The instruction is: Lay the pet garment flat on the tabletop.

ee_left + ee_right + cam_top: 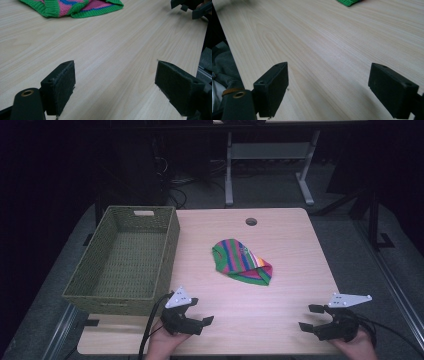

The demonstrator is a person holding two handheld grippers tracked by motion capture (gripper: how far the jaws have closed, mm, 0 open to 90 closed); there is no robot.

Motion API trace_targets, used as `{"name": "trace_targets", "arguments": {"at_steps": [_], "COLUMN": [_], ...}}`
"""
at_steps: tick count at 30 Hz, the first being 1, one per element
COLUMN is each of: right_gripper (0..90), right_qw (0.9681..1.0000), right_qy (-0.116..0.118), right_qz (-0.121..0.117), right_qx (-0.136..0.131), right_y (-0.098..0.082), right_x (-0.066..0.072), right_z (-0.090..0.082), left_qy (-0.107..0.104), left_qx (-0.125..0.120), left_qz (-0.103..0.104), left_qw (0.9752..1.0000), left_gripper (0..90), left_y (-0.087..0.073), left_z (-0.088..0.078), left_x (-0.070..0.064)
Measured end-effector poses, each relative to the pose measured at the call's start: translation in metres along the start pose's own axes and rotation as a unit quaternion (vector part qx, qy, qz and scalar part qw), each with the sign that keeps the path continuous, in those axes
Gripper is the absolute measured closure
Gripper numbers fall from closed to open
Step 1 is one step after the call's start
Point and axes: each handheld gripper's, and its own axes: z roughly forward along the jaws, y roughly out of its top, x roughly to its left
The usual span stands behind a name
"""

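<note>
Striped knit cloth (243, 262), crumpled, centre of table (280, 320) | left gripper (196, 312) and right gripper (311, 317): wide open, empty, lower frame | advice: pinch opposite hems, lift toward basket (95, 285) at left.

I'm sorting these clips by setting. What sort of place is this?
Probably a lab or workshop: a light wooden table on grey carpet, metal desk legs and cables behind, with a woven basket and striped knit set out.

Left hand-held gripper (200, 315) and right hand-held gripper (311, 317): jaws wide apart, empty, held low, well apart.
</note>
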Motion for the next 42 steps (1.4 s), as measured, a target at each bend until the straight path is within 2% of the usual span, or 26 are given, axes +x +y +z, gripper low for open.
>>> {"name": "trace_targets", "arguments": {"at_steps": [5, 11, 12, 13, 16, 21, 22, 26, 31, 40, 42], "right_gripper": [16.0, 16.0, 15.9, 15.9, 15.5, 15.5, 15.8, 16.0, 16.0, 16.2, 16.1], "right_qw": [1.0, 0.9996, 0.9992, 0.9992, 0.9982, 0.9975, 0.9972, 0.996, 0.9952, 0.9947, 0.994], "right_qy": [0.005, 0.006, 0.0, 0.0, 0.008, 0.024, 0.035, 0.037, 0.042, 0.057, 0.072], "right_qz": [0.001, -0.028, -0.036, -0.036, -0.048, -0.048, -0.051, -0.056, -0.06, -0.055, -0.057], "right_qx": [-0.001, 0.006, 0.018, 0.018, 0.035, 0.045, 0.042, 0.059, 0.065, 0.065, 0.06], "right_y": [0.004, 0.022, 0.029, 0.029, 0.036, 0.047, 0.051, 0.061, 0.071, 0.095, 0.102], "right_x": [0.0, 0.002, 0.004, 0.004, 0.005, 0.002, 0.0, -0.001, -0.004, -0.014, -0.016], "right_z": [0.0, 0.006, 0.009, 0.009, 0.016, 0.023, 0.024, 0.028, 0.032, 0.034, 0.037], "left_qy": [-0.004, 0.004, 0.008, 0.012, 0.011, 0.007, 0.002, -0.002, -0.003, -0.006, -0.005], "left_qx": [0.009, 0.009, 0.006, 0.004, 0.005, 0.005, 0.004, 0.011, 0.012, 0.015, 0.013], "left_qz": [0.004, 0.007, 0.006, 0.006, -0.003, -0.004, -0.006, -0.004, 0.0, 0.004, 0.003], "left_qw": [0.9999, 0.9999, 0.9999, 0.9999, 0.9999, 1.0, 1.0, 0.9999, 0.9999, 0.9999, 0.9999], "left_gripper": [16.3, 16.3, 16.4, 16.4, 16.3, 16.3, 16.3, 16.3, 16.4, 16.4, 16.4], "left_y": [-0.001, -0.002, -0.002, -0.003, -0.004, -0.003, -0.003, -0.004, -0.004, -0.003, -0.003], "left_z": [0.003, 0.001, 0.0, -0.001, -0.002, 0.0, 0.001, 0.003, 0.003, 0.003, 0.002], "left_x": [0.0, 0.0, 0.0, 0.001, 0.005, 0.006, 0.005, 0.004, 0.002, 0.003, 0.003]}}
